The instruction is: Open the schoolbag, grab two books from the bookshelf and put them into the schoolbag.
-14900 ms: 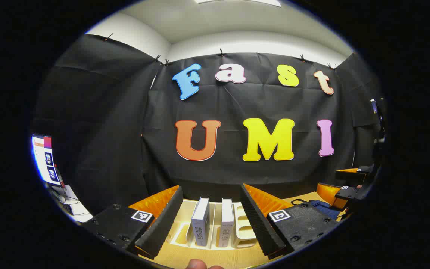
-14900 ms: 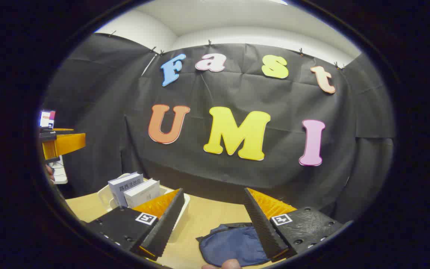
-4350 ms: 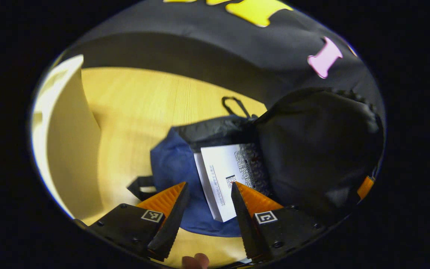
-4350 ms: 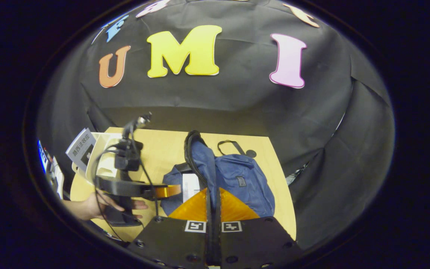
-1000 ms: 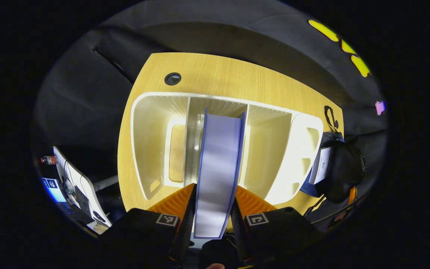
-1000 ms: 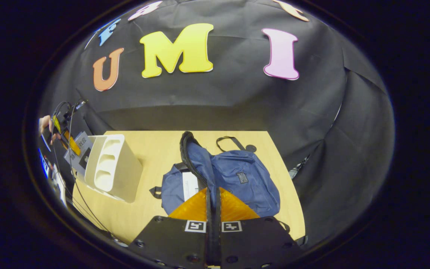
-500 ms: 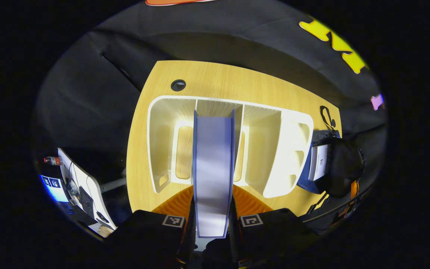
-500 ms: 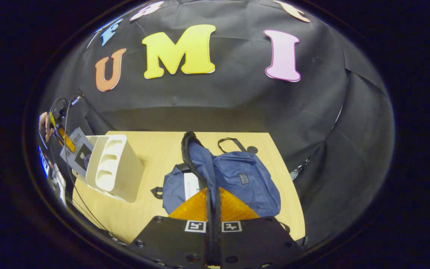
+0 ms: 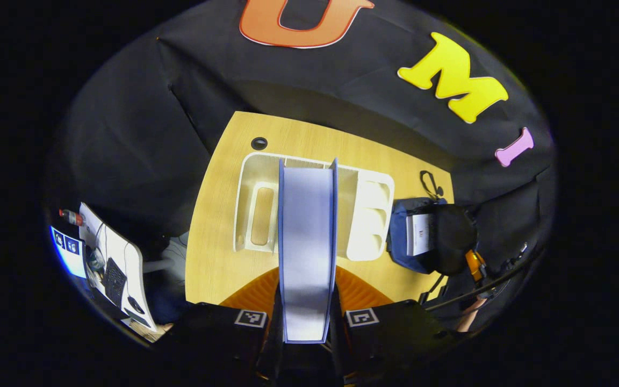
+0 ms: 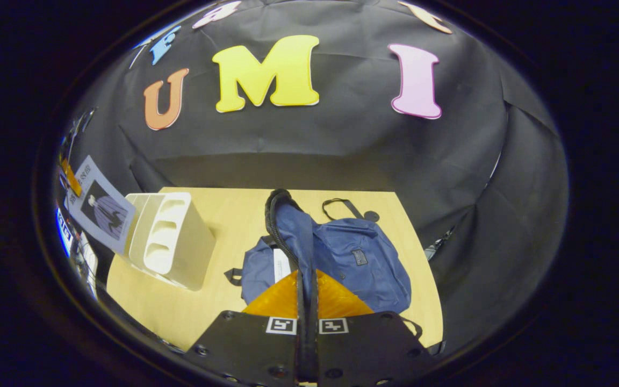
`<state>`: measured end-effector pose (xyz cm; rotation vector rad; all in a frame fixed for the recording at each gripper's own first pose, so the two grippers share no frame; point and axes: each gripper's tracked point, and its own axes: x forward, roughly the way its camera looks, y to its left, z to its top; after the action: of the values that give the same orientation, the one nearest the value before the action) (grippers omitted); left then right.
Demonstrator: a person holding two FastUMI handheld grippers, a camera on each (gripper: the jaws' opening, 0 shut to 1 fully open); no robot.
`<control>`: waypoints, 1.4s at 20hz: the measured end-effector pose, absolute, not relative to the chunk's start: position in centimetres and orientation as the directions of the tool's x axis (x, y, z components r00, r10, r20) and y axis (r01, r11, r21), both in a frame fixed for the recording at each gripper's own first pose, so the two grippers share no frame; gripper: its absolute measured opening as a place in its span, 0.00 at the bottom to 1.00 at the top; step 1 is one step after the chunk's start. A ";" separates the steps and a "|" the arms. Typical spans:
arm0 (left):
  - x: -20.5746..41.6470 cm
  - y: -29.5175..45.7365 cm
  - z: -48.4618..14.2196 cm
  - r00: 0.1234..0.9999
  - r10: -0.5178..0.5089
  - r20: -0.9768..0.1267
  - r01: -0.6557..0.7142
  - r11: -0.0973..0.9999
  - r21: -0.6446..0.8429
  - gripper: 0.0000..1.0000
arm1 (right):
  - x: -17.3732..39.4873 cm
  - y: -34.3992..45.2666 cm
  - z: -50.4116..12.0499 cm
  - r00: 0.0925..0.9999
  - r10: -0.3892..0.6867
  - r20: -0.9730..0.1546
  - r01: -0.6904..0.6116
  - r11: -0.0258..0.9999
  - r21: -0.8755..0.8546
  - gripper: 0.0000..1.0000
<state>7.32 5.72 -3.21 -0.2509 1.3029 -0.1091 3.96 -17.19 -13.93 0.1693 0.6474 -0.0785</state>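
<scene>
My left gripper point(image 9: 306, 301) is shut on a pale book point(image 9: 307, 236) with a blue cover edge, held high above the cream bookshelf point(image 9: 366, 215). In the right gripper view that book point(image 10: 100, 212) hangs up at the far left, above the bookshelf point(image 10: 172, 242). My right gripper point(image 10: 306, 293) is shut on the blue schoolbag's open flap point(image 10: 288, 226), holding it up. A white book point(image 10: 280, 264) lies inside the schoolbag point(image 10: 358, 258). In the left gripper view the schoolbag point(image 9: 401, 236) sits right of the shelf with the white book point(image 9: 419, 235) showing in it.
The wooden table point(image 9: 218, 215) carries shelf and bag; a round cable hole point(image 9: 259, 143) lies near its far left corner. A side desk with a screen point(image 9: 70, 244) stands off to the left. The schoolbag's carry loop point(image 10: 342, 207) lies toward the wall.
My left gripper has risen with the book, lifting it clear of the shelf, which looks smaller and farther below. My right gripper has kept still, holding the flap.
</scene>
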 end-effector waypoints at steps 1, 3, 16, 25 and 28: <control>7.1 5.6 -2.3 0.282 -0.241 -0.929 -0.071 0.960 -0.271 0.39 | 4.0 -17.2 -13.8 0.796 -0.021 -0.605 0.126 0.983 0.132 0.00; 6.9 4.5 -1.0 0.316 -0.306 -0.898 -0.081 0.934 -0.347 0.39 | 3.7 -17.2 -13.8 0.797 -0.022 -0.604 0.128 0.983 0.132 0.01; 6.0 -15.0 -0.7 0.336 -0.762 -0.554 0.139 0.621 -0.771 0.38 | 3.8 -18.7 -13.5 0.799 -0.070 -0.597 0.180 0.975 0.127 0.00; 4.6 -26.6 -14.8 0.221 -0.786 -0.577 0.011 0.593 -0.805 0.38 | 4.3 -19.0 -13.4 0.795 -0.080 -0.601 0.184 0.976 0.113 0.00; 4.6 -30.1 -17.5 0.200 -0.818 -0.539 -0.036 0.544 -0.838 0.38 | 4.4 -19.1 -13.5 0.794 -0.081 -0.602 0.185 0.976 0.112 0.01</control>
<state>4.64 -30.08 -17.50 -0.8541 1.2646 -0.6511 4.37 -19.14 -13.45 0.1689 0.6375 -0.1439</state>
